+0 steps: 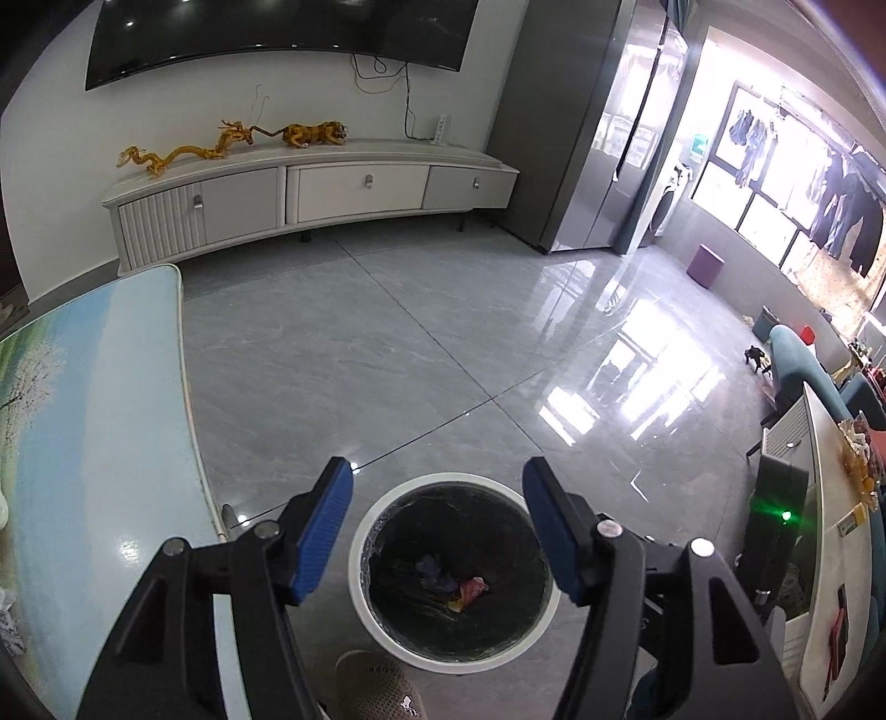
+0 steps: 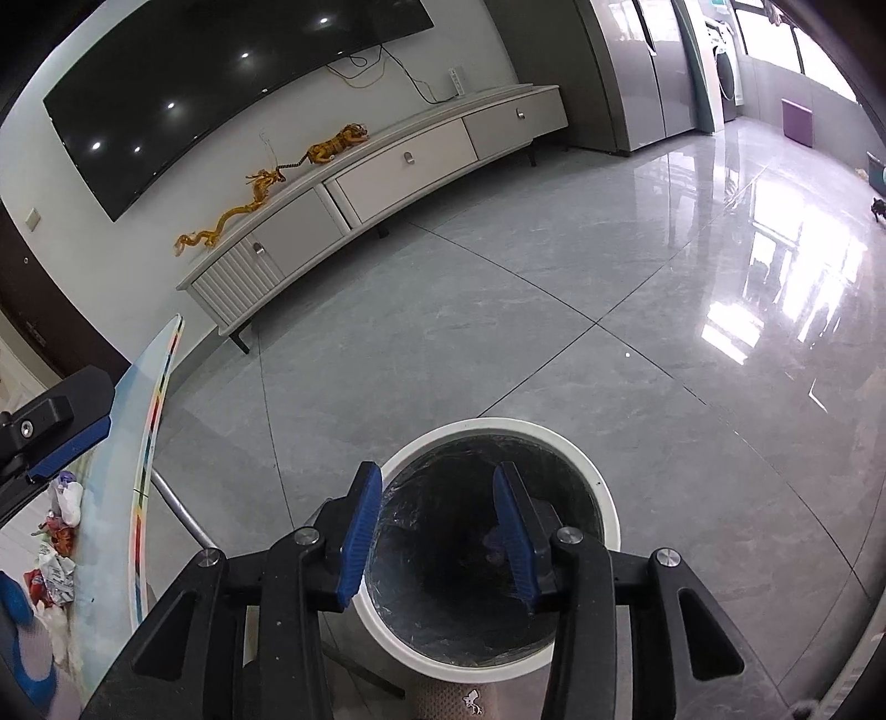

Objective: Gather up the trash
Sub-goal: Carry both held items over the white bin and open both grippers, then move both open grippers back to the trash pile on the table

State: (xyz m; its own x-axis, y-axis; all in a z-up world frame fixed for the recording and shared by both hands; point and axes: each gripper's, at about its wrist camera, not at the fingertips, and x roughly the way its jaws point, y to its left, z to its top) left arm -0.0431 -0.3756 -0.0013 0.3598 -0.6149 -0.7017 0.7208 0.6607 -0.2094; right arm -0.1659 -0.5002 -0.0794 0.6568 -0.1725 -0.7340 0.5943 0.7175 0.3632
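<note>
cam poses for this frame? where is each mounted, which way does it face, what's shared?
Left wrist: on the left hand-held gripper, angled down at the trash bin; open blue fingers and a slipper show.
Right wrist: on the right hand-held gripper, angled down into the same bin; open fingers, the left gripper's finger at the left edge.
Shared: bin, TV cabinet, table, grey floor.

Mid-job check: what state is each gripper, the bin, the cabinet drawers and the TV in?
Left gripper: open, nothing between the pads, above the bin.
Right gripper: open, empty, above the bin.
Trash bin: uncovered, dark liner fitted, some wrappers at the bottom.
TV cabinet drawers: closed.
TV: off.
</note>
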